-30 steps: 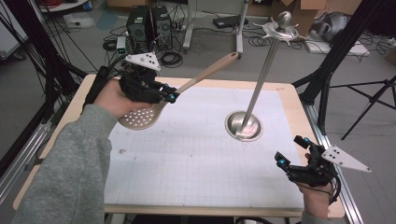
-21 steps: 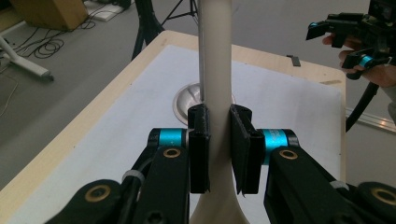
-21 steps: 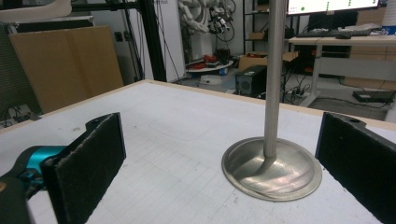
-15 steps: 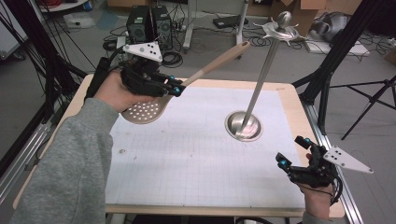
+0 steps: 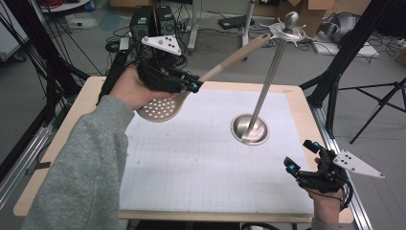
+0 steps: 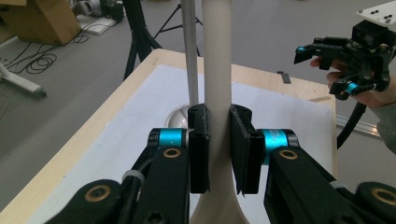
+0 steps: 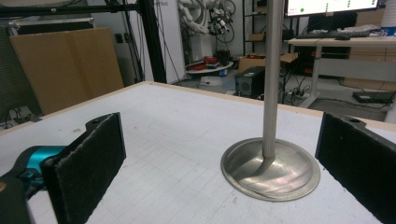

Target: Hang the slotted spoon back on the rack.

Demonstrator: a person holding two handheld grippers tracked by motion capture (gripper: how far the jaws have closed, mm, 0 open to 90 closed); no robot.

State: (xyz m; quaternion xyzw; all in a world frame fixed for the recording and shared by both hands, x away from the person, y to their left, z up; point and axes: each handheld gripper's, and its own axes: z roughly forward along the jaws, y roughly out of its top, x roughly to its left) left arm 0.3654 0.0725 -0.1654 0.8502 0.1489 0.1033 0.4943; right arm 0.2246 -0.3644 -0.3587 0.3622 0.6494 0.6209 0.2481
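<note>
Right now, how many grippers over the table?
2. Left gripper at the far left, clamped on the slotted spoon; right gripper at the near right corner, open and empty.

The left tool (image 5: 194, 86) has lifted the slotted spoon (image 5: 160, 109) up toward the stand's top

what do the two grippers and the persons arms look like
Both the left gripper and the right gripper are black linkages with blue rollers near flat black pads, brass pivots, and a grey three-cornered plate on top. A black cable trails from the right one. The left arm wears a grey sleeve.
</note>
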